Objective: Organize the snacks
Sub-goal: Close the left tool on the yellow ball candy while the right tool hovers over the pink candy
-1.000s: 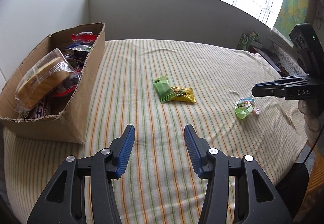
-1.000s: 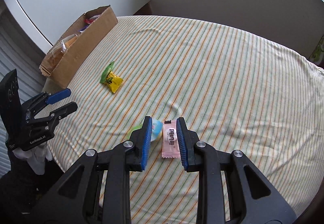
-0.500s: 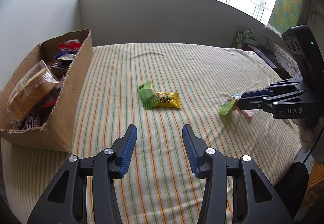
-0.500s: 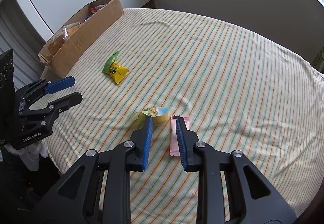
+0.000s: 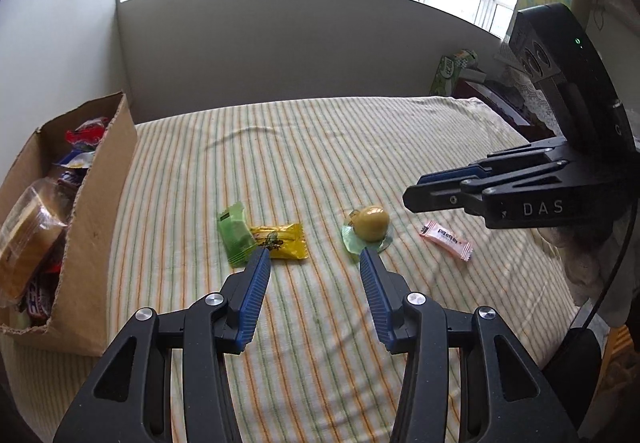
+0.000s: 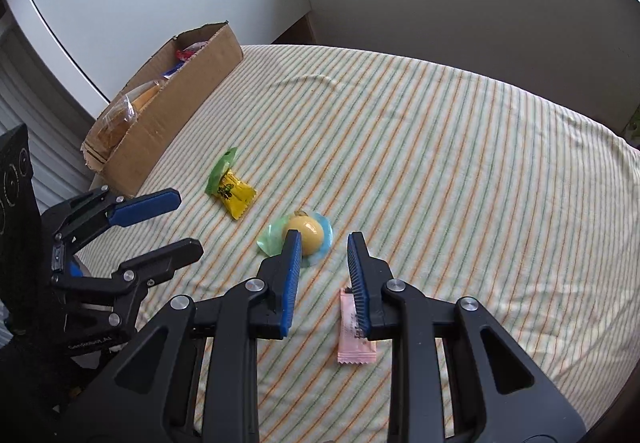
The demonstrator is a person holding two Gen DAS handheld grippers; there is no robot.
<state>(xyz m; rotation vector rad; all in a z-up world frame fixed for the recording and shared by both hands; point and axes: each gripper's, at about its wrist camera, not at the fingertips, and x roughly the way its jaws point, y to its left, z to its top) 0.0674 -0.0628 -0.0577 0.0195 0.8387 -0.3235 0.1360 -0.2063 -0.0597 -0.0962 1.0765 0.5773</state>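
My left gripper (image 5: 312, 257) stands part-open over the striped cloth (image 5: 320, 147), empty; my right gripper (image 6: 320, 243) narrow, empty. Jelly cup (image 5: 370, 229) at one o'clock; cardboard box (image 5: 100, 203) at nine.

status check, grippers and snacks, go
Left gripper open, empty, over the cloth. Right gripper at its narrowest, nothing held. Four snacks loose: green pack, yellow pack, jelly cup, pink sachet. Path to box clear.

"DAS" on the right gripper (image 5: 412, 199); "GenRobot.AI", seemingly, on the left gripper (image 6: 188, 223)
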